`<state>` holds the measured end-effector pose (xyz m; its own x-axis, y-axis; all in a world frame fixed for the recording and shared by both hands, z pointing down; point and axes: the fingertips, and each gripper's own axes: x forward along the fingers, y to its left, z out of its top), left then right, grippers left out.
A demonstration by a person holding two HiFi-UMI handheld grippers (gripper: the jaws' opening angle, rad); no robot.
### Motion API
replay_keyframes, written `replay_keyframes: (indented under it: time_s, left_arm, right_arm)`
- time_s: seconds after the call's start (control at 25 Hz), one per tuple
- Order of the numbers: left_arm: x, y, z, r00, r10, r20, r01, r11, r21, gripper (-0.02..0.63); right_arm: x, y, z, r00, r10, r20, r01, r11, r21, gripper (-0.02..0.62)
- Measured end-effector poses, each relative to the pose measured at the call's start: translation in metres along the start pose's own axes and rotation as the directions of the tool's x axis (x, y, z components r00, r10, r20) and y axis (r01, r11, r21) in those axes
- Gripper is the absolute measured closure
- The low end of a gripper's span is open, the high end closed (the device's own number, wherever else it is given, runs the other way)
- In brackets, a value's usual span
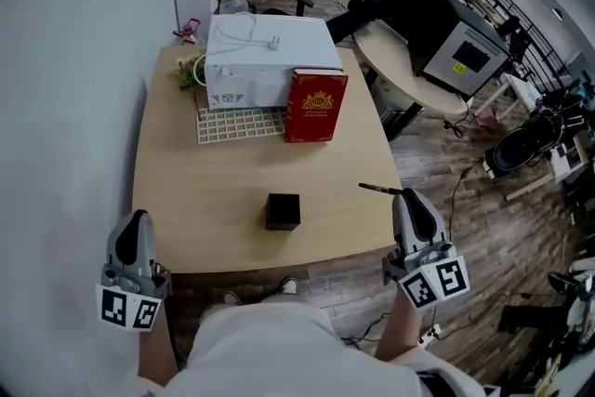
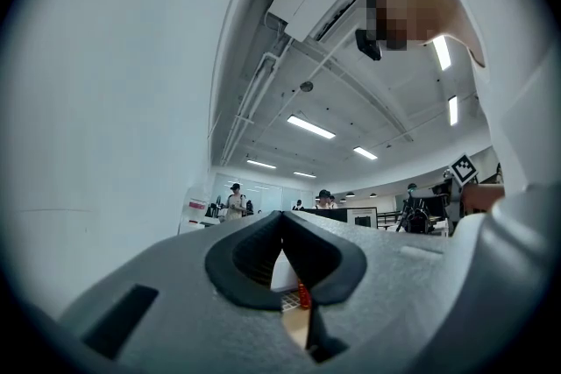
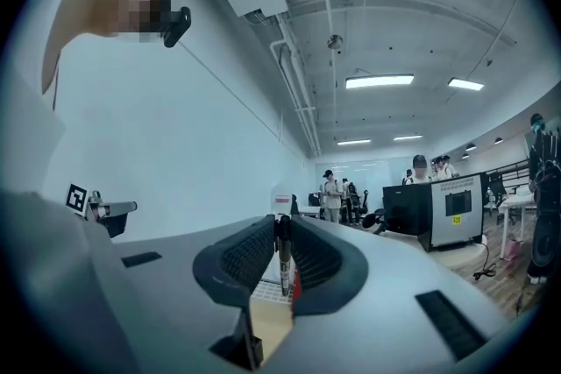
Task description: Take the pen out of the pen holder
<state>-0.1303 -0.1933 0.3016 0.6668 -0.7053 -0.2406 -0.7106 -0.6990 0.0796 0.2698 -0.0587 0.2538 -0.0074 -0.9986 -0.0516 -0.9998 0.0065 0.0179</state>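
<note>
Table [image 1: 177, 200] pale wood, matt, smooth. Pen holder [image 1: 283, 210] matt black. Book [image 1: 315, 105] red glossy cover. Floor [image 1: 483, 209] dark wood planks. Right gripper [image 3: 282, 232] smooth grey plastic with a black ribbed lining.

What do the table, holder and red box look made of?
Table: pale wood-grain top, matte, maybe laminate.
Holder: black cube, matte, probably plastic; too small to be sure.
Red box: glossy red face with gold crest, likely printed card.

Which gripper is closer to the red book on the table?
Right. The right gripper, holding a pen, is near-right of the red book; the left gripper is off the near-left corner of the table, farther away.
</note>
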Motion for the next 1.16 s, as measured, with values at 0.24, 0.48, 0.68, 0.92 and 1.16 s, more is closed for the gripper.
replay_keyframes:
  time_s: [0.24, 0.48, 0.68, 0.92, 1.16]
  left_arm:
    - [-0.008, -0.003, 0.0, 1.0, 0.007, -0.002, -0.007, 1.0, 0.002, 0.591]
    - [-0.02, -0.008, -0.001, 1.0, 0.021, -0.007, -0.021, 1.0, 0.0, 0.591]
    - [-0.027, -0.013, -0.003, 1.0, 0.021, -0.012, -0.021, 1.0, -0.004, 0.591]
    - [-0.028, -0.015, -0.005, 1.0, 0.012, -0.019, -0.012, 1.0, -0.011, 0.591]
    - [-0.034, -0.013, -0.007, 1.0, -0.002, -0.019, 0.002, 1.0, -0.019, 0.591]
  right_arm:
    - [0.005, 0.012, -0.003, 0.999, 0.034, -0.004, -0.034, 0.999, -0.009, 0.534]
    - [0.005, 0.02, -0.006, 0.998, 0.062, -0.007, -0.062, 0.998, -0.009, 0.534]
    - [0.002, 0.025, -0.008, 0.997, 0.075, -0.007, -0.075, 0.997, -0.009, 0.534]
    - [0.0, 0.028, -0.008, 0.997, 0.076, -0.014, -0.076, 0.997, -0.014, 0.534]
    - [-0.001, 0.04, -0.015, 0.996, 0.087, -0.035, -0.088, 0.996, -0.026, 0.534]
